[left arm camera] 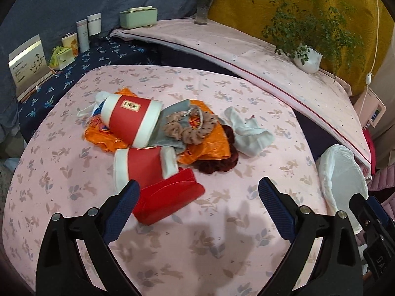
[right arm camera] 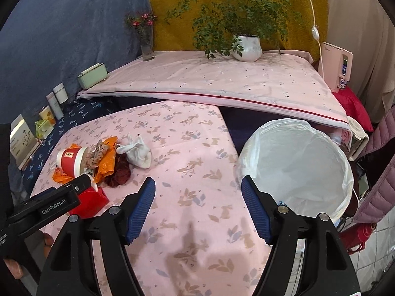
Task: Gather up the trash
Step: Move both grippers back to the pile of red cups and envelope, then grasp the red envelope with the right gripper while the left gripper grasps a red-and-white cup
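A trash pile lies on the pink floral table (left arm camera: 197,246): a red-and-white paper cup (left arm camera: 130,118) on its side, a second flattened cup (left arm camera: 143,167), a red box piece (left arm camera: 167,197), an orange plastic bag (left arm camera: 209,145), a brown scrunchie (left arm camera: 190,128), dark red fuzzy stuff (left arm camera: 217,165) and a white cloth (left arm camera: 249,133). My left gripper (left arm camera: 200,194) is open, its left finger beside the red box piece. My right gripper (right arm camera: 198,194) is open and empty over the table, left of the white-lined bin (right arm camera: 296,162). The pile (right arm camera: 98,160) lies at its left.
A raised pink-covered shelf (right arm camera: 222,81) behind holds a potted plant (right arm camera: 246,46), a flower vase (right arm camera: 147,42) and a green box (right arm camera: 92,75). Jars and a card stand on the dark blue cloth (left arm camera: 81,37) at left. The bin (left arm camera: 343,182) stands off the table's right edge.
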`<move>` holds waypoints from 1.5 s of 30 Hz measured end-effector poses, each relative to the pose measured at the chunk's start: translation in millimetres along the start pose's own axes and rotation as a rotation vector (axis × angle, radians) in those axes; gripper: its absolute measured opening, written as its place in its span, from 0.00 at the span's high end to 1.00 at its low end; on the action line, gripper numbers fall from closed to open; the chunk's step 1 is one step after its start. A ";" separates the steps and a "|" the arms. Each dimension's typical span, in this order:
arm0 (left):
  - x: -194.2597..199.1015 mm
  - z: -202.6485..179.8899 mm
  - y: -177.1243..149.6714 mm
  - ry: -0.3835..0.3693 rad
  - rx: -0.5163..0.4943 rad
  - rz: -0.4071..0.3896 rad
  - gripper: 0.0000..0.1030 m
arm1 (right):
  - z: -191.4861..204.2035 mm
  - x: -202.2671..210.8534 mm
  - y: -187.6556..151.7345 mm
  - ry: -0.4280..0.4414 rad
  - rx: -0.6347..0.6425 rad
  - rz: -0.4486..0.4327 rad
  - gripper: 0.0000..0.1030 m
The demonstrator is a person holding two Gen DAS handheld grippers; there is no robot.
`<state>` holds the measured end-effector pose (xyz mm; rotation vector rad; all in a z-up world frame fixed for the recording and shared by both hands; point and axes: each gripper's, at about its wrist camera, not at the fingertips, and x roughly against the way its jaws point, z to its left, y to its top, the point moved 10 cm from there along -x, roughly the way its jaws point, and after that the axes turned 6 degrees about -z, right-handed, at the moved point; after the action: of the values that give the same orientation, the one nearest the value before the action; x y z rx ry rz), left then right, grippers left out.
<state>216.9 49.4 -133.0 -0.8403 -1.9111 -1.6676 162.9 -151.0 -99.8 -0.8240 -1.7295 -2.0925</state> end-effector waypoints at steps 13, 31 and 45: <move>-43.7 59.9 0.5 -0.007 0.117 0.114 0.09 | 65.5 -27.7 -30.0 0.072 0.063 0.076 0.33; -62.9 89.8 -4.0 -0.129 0.220 0.184 0.23 | 140.6 -80.1 -62.1 0.216 0.111 0.186 0.33; -27.3 136.1 9.1 0.007 0.234 0.087 0.23 | 184.8 -82.8 -70.1 0.296 0.117 0.220 0.33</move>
<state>249.1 180.5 -166.7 -0.8095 -1.9874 -1.3624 232.1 33.1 -185.0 -0.6042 -1.5136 -1.8435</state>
